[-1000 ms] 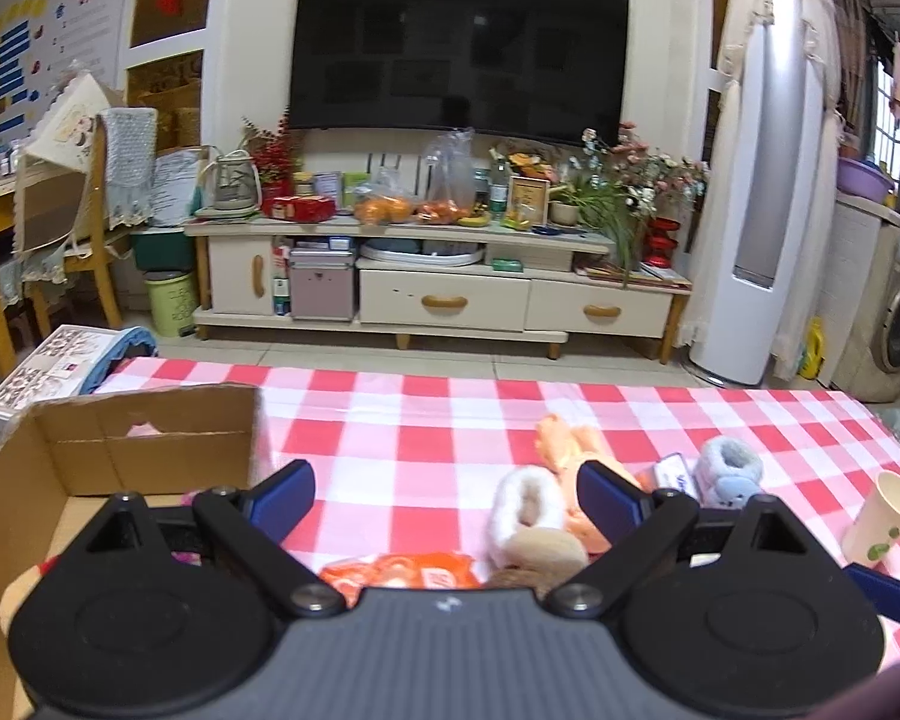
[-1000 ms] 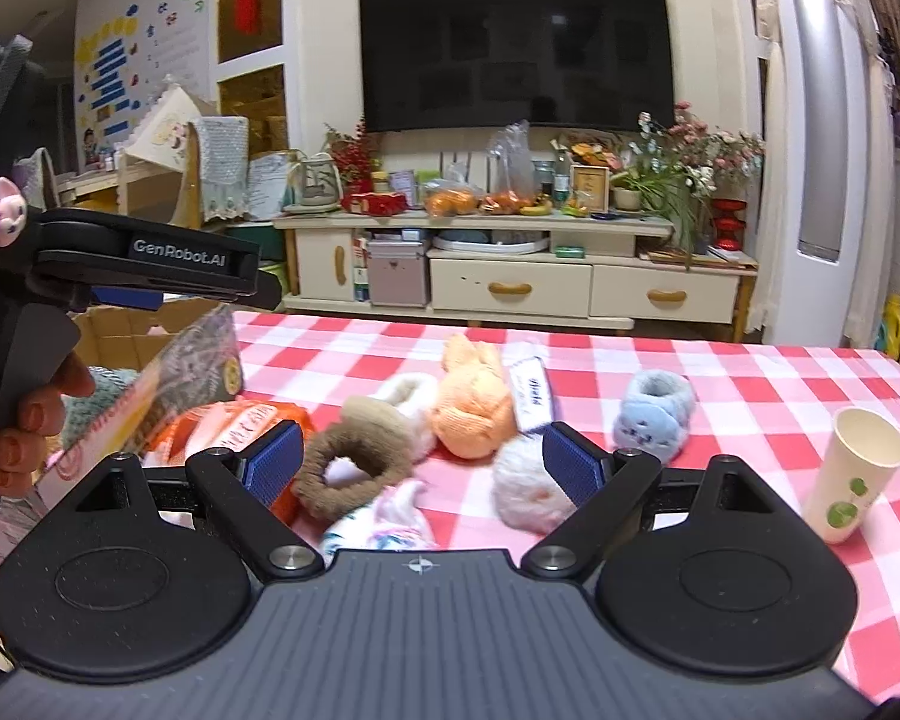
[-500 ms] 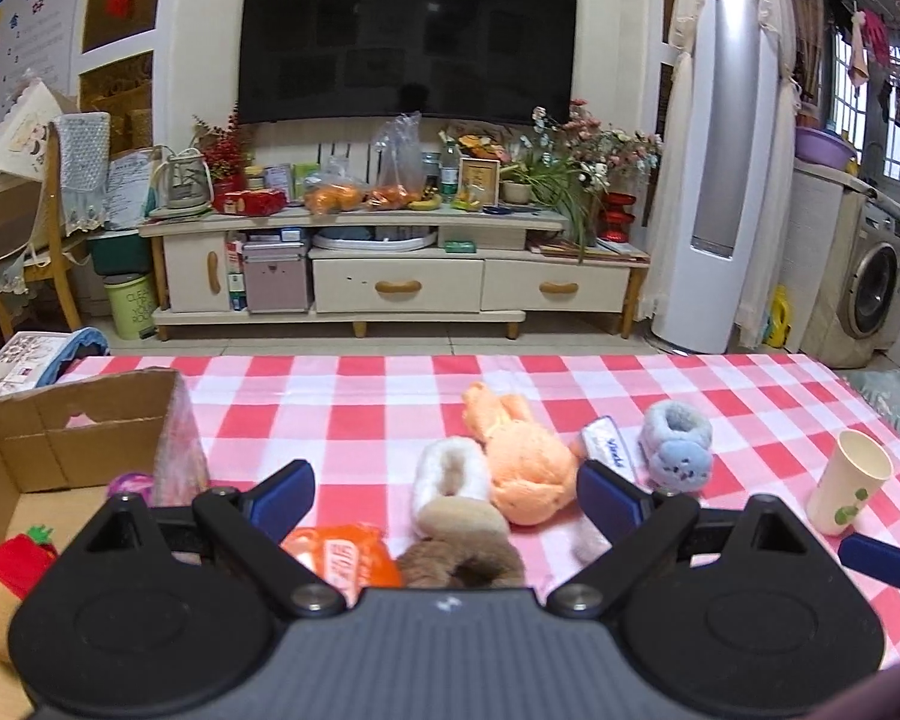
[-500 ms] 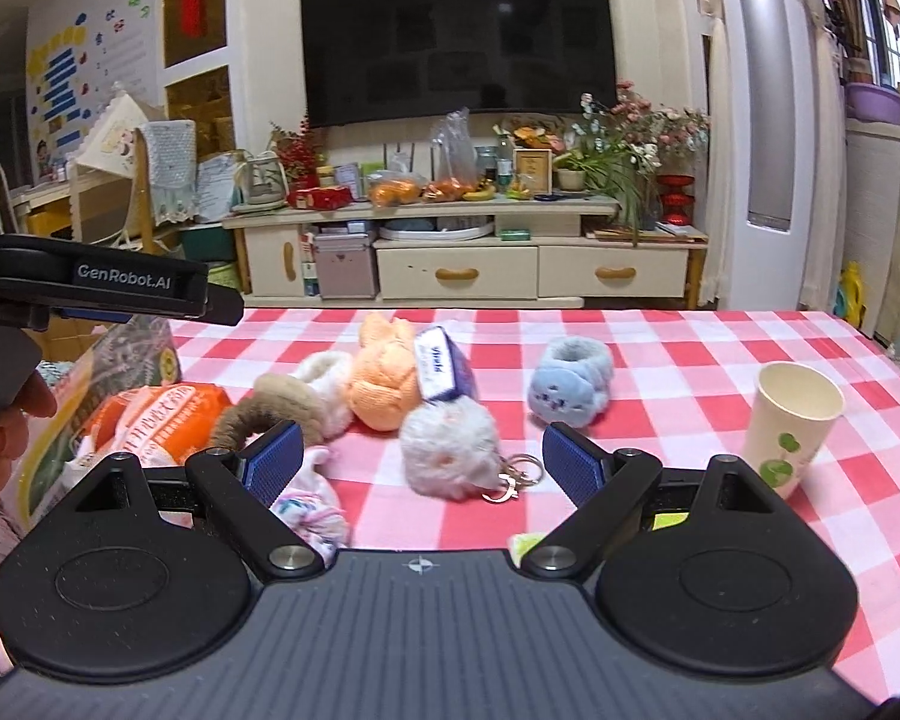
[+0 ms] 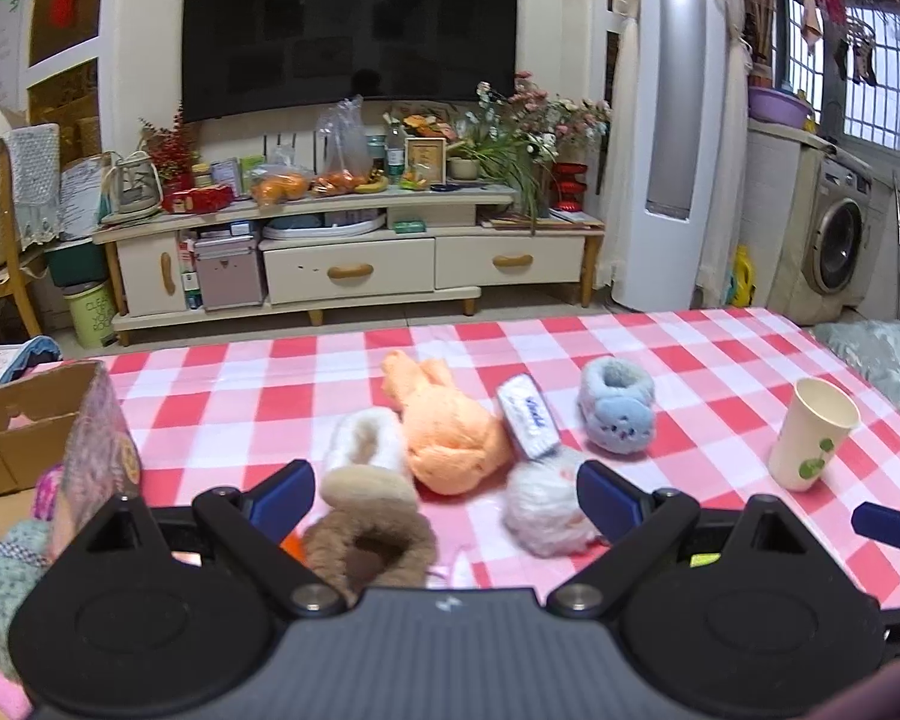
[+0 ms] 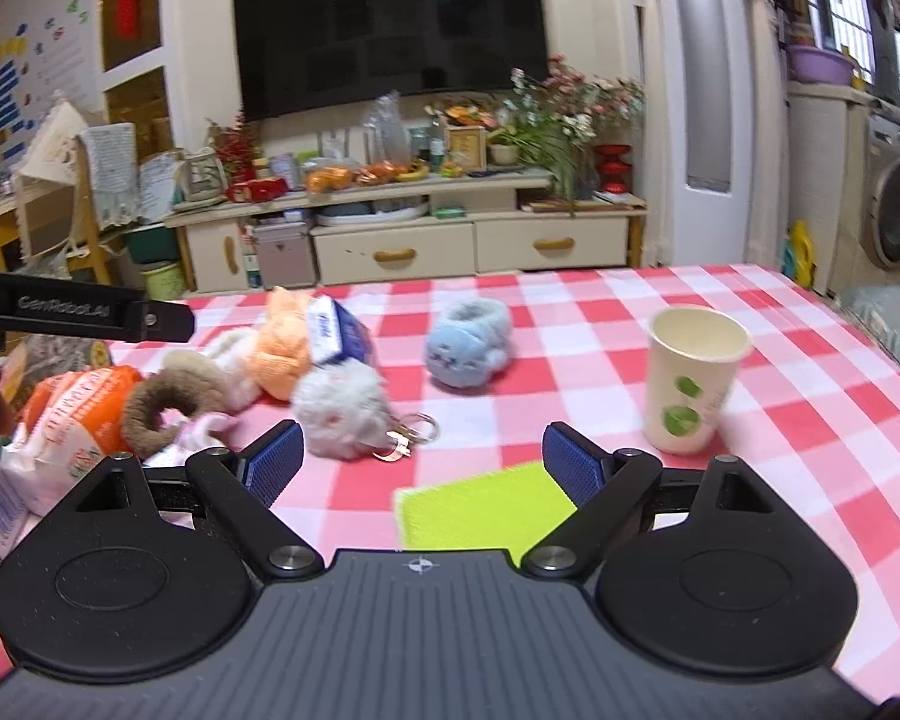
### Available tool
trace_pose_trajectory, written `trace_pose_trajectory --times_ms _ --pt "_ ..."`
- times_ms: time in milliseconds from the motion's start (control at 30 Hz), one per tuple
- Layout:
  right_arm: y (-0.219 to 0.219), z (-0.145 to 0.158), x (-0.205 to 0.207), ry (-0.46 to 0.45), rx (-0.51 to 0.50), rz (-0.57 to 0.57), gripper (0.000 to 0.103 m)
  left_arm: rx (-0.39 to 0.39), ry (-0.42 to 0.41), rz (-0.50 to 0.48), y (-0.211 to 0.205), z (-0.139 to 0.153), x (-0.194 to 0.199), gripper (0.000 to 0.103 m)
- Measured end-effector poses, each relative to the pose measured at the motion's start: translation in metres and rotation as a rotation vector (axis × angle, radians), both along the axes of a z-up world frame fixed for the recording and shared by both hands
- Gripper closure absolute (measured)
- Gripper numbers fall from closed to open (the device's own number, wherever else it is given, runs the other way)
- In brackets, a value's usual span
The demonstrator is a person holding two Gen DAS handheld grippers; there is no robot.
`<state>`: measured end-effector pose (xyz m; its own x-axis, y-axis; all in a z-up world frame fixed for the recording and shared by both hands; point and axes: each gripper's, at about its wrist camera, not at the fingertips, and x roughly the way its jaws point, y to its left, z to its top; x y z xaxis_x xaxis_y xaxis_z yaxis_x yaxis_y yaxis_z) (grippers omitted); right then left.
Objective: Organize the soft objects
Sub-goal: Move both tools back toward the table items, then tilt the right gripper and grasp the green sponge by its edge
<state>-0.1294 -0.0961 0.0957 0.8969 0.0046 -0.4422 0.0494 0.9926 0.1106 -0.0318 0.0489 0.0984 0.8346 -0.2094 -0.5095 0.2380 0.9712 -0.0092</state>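
Holding both claws wide and empty, you hover the left claw (image 5: 444, 495) and right claw (image 6: 420, 461) over the plush toys, ready to pick the white pompom (image 6: 342, 414).

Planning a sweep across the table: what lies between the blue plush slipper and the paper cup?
Bare checked tablecloth between blue plush slipper and paper cup, in both views.
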Motion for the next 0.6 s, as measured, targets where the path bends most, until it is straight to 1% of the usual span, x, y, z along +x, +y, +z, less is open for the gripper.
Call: trace_pose_trajectory --times_ms 100,200,267,400,467,600 --pt "-0.009 -0.006 -0.002 0.030 0.024 -0.032 0.000 0.009 0.008 -0.016 -0.008 -0.005 0.000 0.009" --pt "-0.021 -0.016 -0.003 0.075 0.075 -0.062 0.000 0.007 0.021 -0.029 -0.017 -0.011 -0.001 0.009" --pt "-0.030 -0.023 -0.003 0.115 0.140 -0.082 0.000 0.008 0.027 -0.043 -0.022 -0.014 -0.002 0.009" --pt "-0.054 -0.040 0.002 0.189 0.306 -0.117 0.000 0.030 0.036 -0.065 -0.037 -0.022 -0.003 0.009" --pt "-0.060 -0.048 0.003 0.212 0.348 -0.133 0.000 0.044 0.045 -0.077 -0.045 -0.027 -0.002 0.009" --pt "-0.070 -0.057 0.008 0.224 0.412 -0.130 0.000 0.086 0.068 -0.080 -0.060 -0.041 0.002 0.009"
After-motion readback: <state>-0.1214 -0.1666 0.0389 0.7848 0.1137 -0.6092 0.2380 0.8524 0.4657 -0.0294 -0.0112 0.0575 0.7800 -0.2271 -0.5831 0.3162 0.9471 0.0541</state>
